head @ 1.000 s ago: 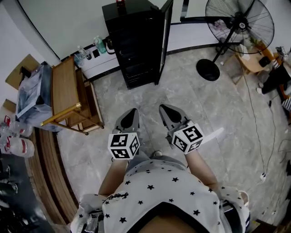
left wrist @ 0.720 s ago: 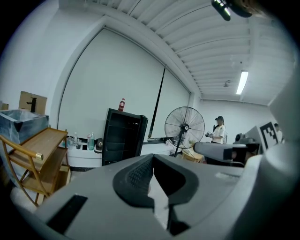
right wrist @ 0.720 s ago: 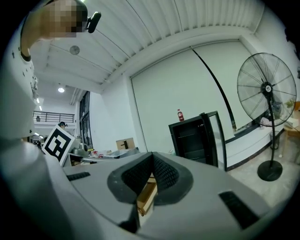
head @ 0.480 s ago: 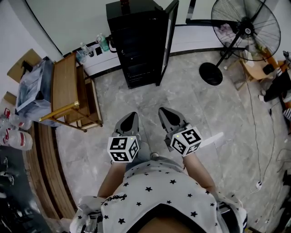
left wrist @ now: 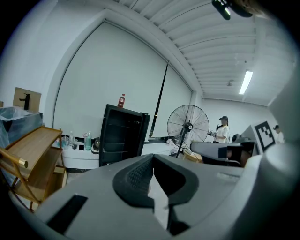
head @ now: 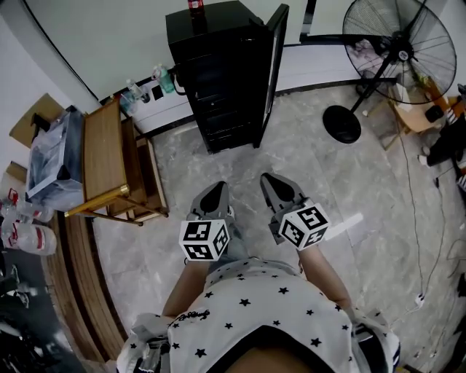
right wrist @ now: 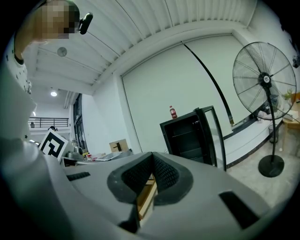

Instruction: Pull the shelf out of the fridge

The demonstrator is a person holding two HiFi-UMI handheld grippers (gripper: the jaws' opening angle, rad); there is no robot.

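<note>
I have a hand-held gripper in each hand, held out in front of me over the grey marbled floor (head: pixel 306 138). The left hand-held gripper (head: pixel 216 191) has its jaws pressed together with nothing between them, and the right hand-held gripper (head: pixel 274 185) is closed and empty too. The tall black fridge (head: pixel 218 80) stands against the far wall, well apart from both tips, with its glass door (head: pixel 271 69) swung open on the right side. The thin wire shelf (left wrist: pixel 120 139) I am after sits inside the dark cabinet as one of several level racks, and I cannot tell yet which one slides most freely. A small red-capped bottle (head: pixel 194 6) stands on the fridge top, and a slatted wooden trolley (head: pixel 109 156) stands to its left. I judge this to be the approach, with nothing grasped so far. Next I must close the gap, part at least one pair of jaws, and line it up level with the shelf's front edge, keeping clear of the door.
</note>
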